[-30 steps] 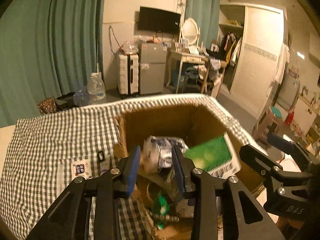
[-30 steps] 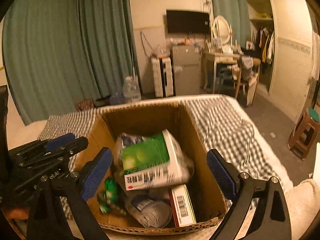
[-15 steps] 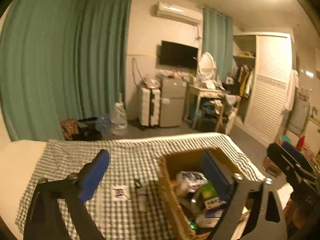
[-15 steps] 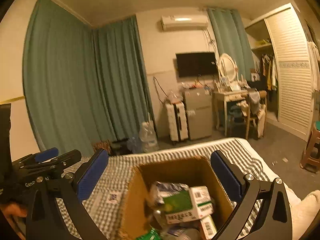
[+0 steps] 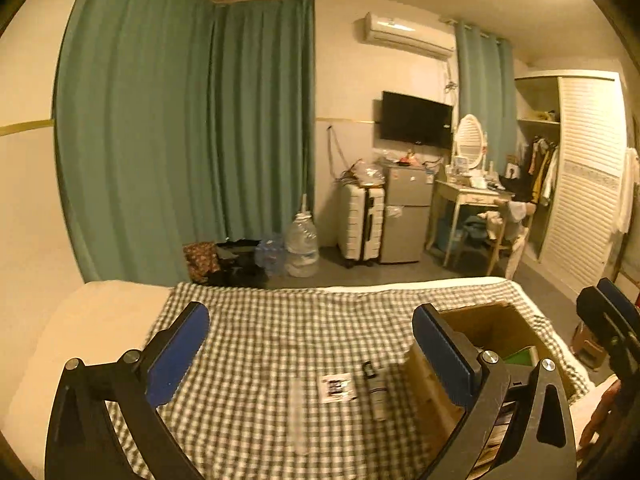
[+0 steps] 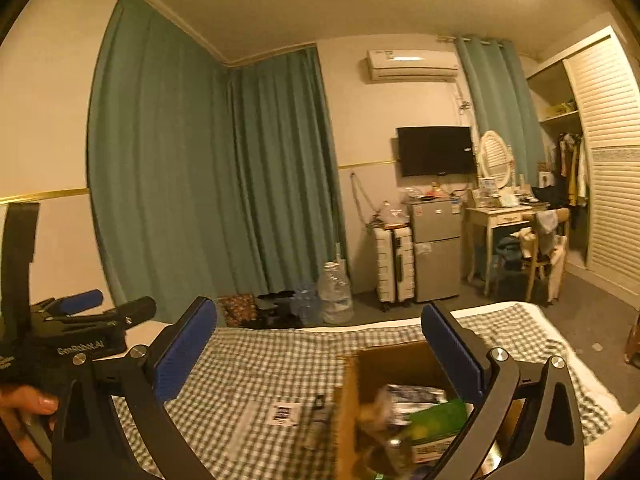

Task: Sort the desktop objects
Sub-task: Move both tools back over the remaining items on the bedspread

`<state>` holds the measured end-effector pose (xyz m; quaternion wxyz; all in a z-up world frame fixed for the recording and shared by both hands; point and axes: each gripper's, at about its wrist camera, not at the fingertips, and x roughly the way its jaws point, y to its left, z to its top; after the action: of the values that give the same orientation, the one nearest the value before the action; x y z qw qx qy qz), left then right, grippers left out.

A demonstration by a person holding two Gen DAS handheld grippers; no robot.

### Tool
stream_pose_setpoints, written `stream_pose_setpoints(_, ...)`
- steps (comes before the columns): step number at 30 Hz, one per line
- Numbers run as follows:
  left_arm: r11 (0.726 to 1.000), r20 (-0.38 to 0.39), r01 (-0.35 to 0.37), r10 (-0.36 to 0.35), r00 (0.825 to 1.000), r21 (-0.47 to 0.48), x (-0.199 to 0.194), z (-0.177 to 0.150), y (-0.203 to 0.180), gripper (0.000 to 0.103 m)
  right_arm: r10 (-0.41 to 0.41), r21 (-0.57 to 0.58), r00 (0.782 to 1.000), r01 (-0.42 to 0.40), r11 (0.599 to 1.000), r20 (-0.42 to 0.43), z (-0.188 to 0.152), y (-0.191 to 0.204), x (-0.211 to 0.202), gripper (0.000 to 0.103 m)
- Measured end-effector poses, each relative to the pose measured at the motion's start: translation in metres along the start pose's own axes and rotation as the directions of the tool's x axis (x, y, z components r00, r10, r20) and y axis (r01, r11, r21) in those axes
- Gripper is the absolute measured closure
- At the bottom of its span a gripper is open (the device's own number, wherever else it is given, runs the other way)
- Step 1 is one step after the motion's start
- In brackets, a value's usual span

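The left tool [image 5: 310, 352] is spread wide with nothing between its blue pads [image 5: 176, 354]; its jaws have just been opening. The right tool [image 6: 318, 350] is spread wide too, and it holds nothing. Both hang in the air above a bed [image 5: 100, 304] with a checked cloth [image 5: 288, 328] on it. A brown box [image 6: 400, 360] sits on the cloth, on the right side in both views. Inside the box lie a green and white pack [image 6: 438, 420] and some crinkly packets [image 6: 416, 394], all piled up together. On the cloth, just left of the box, lies a white card [image 5: 338, 386] with a dark square code on it. A small black thing [image 5: 367, 370] lies between the card and the box, but it is too blurry to tell what it is. In the right wrist view, a hand [image 6: 24, 412] holds the left tool at the left edge. Behind the bed hang green curtains [image 5: 180, 140]. By the far wall stand a white suitcase [image 5: 362, 222], a small grey fridge [image 5: 408, 212], big water bottles [image 5: 302, 246] and a white dressing table [image 5: 468, 200] with an oval mirror [image 5: 470, 142]. A black TV [image 5: 416, 120] hangs on the wall.
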<state>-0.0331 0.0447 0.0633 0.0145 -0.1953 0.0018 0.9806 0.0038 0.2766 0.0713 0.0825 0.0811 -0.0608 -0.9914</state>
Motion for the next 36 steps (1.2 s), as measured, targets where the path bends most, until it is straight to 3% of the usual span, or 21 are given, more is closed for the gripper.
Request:
stream_pose_setpoints(3, 1.0, -0.009, -0.025, 0.025, 1.0, -0.009, 0.007, -0.007, 0.017, 0.0, 0.043, -0.003, 0.998, -0.043, 0.999, -0.041, -0.007, 0.014, 0.017, 0.0)
stream_pose_setpoints(7, 0.999, -0.01, -0.046, 0.046, 0.999, 0.007, 0.018, -0.017, 0.031, 0.0, 0.013, -0.089, 0.995, -0.021, 0.996, -0.097, -0.022, 0.043, 0.038, 0.0)
stream_pose_setpoints(11, 0.988, 0.002, -0.146, 0.146, 0.989, 0.045, 0.033, -0.033, 0.041, 0.0, -0.018, -0.147, 0.987, -0.006, 0.989, -0.158, -0.04, 0.064, 0.065, 0.0)
stream_pose_setpoints(14, 0.979, -0.046, -0.192, 0.195, 0.98, 0.062, 0.054, -0.049, 0.053, 0.0, 0.024, -0.123, 0.979, -0.049, 0.991, -0.202, -0.057, 0.071, 0.082, 0.0)
stream_pose_setpoints(18, 0.994, -0.218, -0.106, 0.112, 0.97, 0.038, 0.093, -0.069, 0.071, 0.0, 0.039, -0.165, 0.969, -0.081, 0.983, -0.244, -0.082, 0.083, 0.105, 0.0)
stream_pose_setpoints(22, 0.994, -0.248, -0.107, 0.105, 0.963, 0.003, 0.118, -0.09, 0.08, 0.0, 0.051, -0.182, 0.95, -0.112, 0.977, -0.308, -0.111, 0.091, 0.132, 0.001)
stream_pose_setpoints(27, 0.991, -0.336, -0.124, 0.104, 0.936, -0.039, 0.152, -0.119, 0.086, 0.0, 0.053, -0.175, 0.928, -0.126, 0.977, -0.368, -0.143, 0.092, 0.159, 0.005)
stream_pose_setpoints(28, 0.989, -0.351, -0.141, 0.119, 0.929, -0.036, 0.158, -0.126, 0.087, 0.0, 0.039, -0.187, 0.92, -0.121, 0.975, -0.39, -0.151, 0.093, 0.167, 0.008)
stream_pose_setpoints(30, 0.99, -0.381, -0.137, 0.114, 0.918, -0.034, 0.171, -0.14, 0.088, 0.0, 0.008, -0.213, 0.904, -0.109, 0.971, -0.428, -0.165, 0.095, 0.18, 0.024)
stream_pose_setpoints(36, 0.997, -0.477, -0.072, 0.055, 0.877, -0.018, 0.204, -0.174, 0.072, 0.0, -0.071, -0.206, 0.843, -0.048, 0.977, -0.533, -0.193, 0.082, 0.213, 0.026)
